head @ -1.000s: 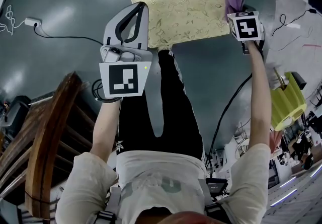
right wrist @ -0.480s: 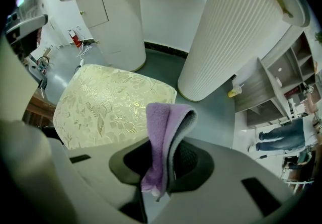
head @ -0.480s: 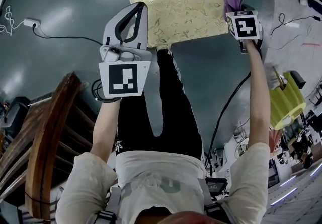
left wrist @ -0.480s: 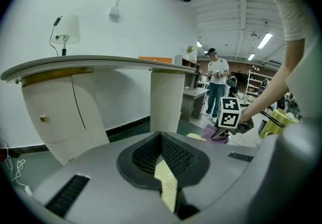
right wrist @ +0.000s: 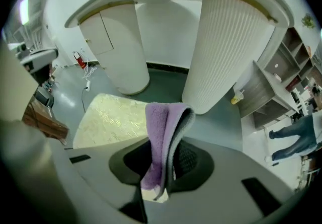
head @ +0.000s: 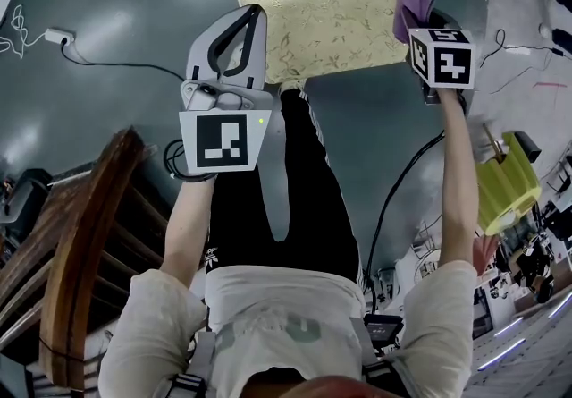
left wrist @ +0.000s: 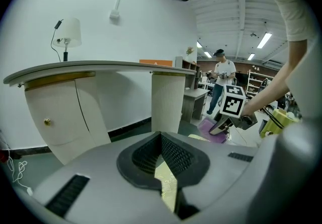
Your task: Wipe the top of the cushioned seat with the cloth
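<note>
The right hand-held gripper (right wrist: 162, 165) pinches a folded purple cloth (right wrist: 160, 122) at the right edge of the gold cushioned seat (head: 326, 16). The left hand-held gripper (head: 250, 13), its jaws narrow and empty, hovers by the seat's near left corner.

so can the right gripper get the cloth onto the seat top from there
Probably yes. The right gripper, shut on the purple cloth, hangs at the cushioned seat's right edge; the seat top is bare, and the left gripper is near the opposite side.

The cloth (right wrist: 159, 132) is soft, fuzzy purple terry, the cushioned seat (head: 331, 16) a shiny pale-gold brocade fabric.
</note>
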